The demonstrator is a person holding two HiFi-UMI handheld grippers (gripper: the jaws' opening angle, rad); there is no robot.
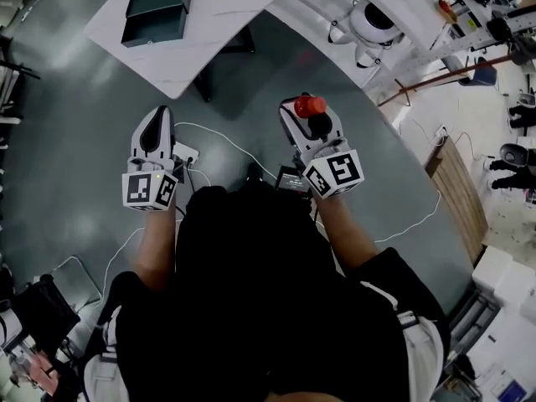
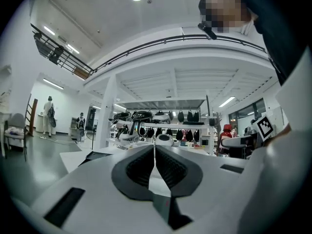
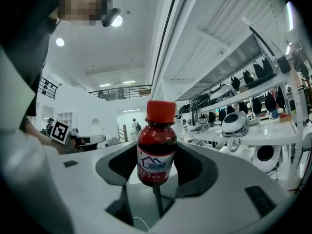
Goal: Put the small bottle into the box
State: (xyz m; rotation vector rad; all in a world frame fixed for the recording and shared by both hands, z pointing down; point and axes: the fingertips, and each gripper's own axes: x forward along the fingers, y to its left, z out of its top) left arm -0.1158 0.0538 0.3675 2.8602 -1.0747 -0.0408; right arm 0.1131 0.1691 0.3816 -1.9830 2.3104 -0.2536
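The small bottle (image 3: 156, 147) is dark red with a red cap and a white label; it stands upright between the jaws of my right gripper (image 3: 157, 165), which is shut on it. From the head view the bottle (image 1: 311, 112) shows its red cap above the right gripper (image 1: 313, 124), held over the floor. My left gripper (image 1: 155, 128) is shut with nothing in it; its jaws (image 2: 154, 165) meet in the left gripper view. The dark green box (image 1: 157, 12) lies open on the white table (image 1: 218, 32), far ahead of both grippers.
A shelf rack with white robot heads (image 1: 373, 23) runs along the right. White cables (image 1: 226, 141) lie on the grey floor under the grippers. A wooden board (image 1: 456, 191) leans at the right. People stand far off at the left (image 2: 50, 115).
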